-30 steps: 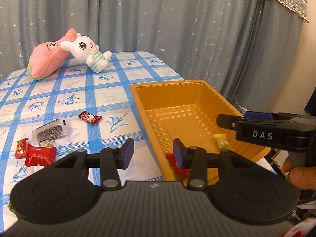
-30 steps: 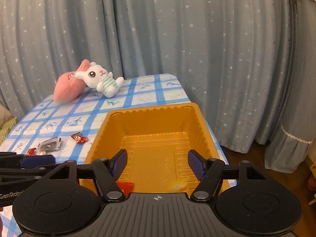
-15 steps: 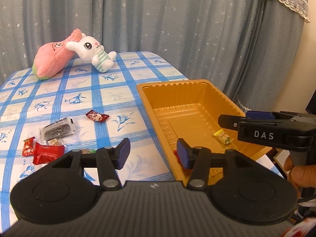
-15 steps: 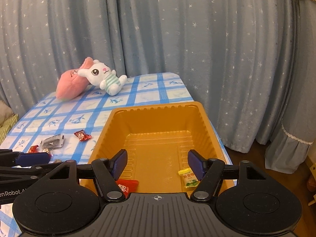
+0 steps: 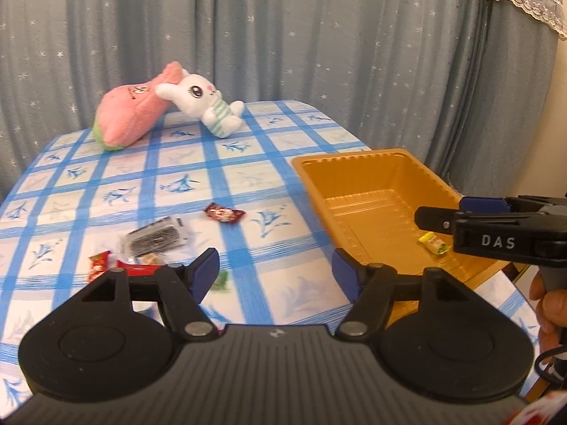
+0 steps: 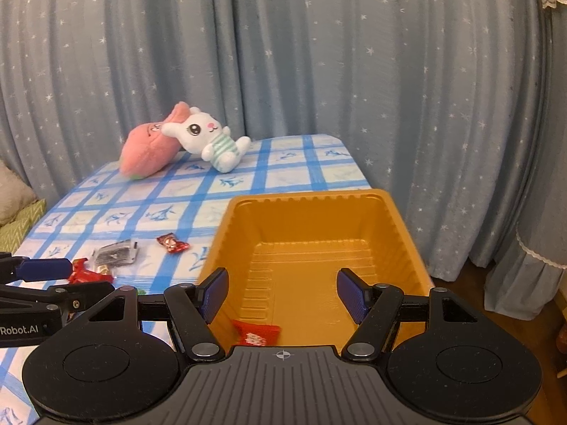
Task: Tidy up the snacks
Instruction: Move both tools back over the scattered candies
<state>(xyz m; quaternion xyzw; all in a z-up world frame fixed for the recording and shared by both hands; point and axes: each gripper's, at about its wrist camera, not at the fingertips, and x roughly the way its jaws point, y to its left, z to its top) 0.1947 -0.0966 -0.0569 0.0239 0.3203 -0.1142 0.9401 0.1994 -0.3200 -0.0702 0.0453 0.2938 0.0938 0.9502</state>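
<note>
Near the table's (image 5: 248, 184) left front edge lie your loose snacks: red wrappers (image 5: 97, 265), a grey sachet (image 5: 156, 237) and a red candy (image 5: 224, 212). Your left gripper (image 5: 274, 272) hangs over the cloth, jaws opening, nothing between them. At the right edge, the orange tray (image 6: 397, 230) holds a red packet (image 6: 256, 333) and a yellow candy (image 5: 434, 243). Your right gripper (image 6: 281, 295) gapes half-wide over it, empty.
</note>
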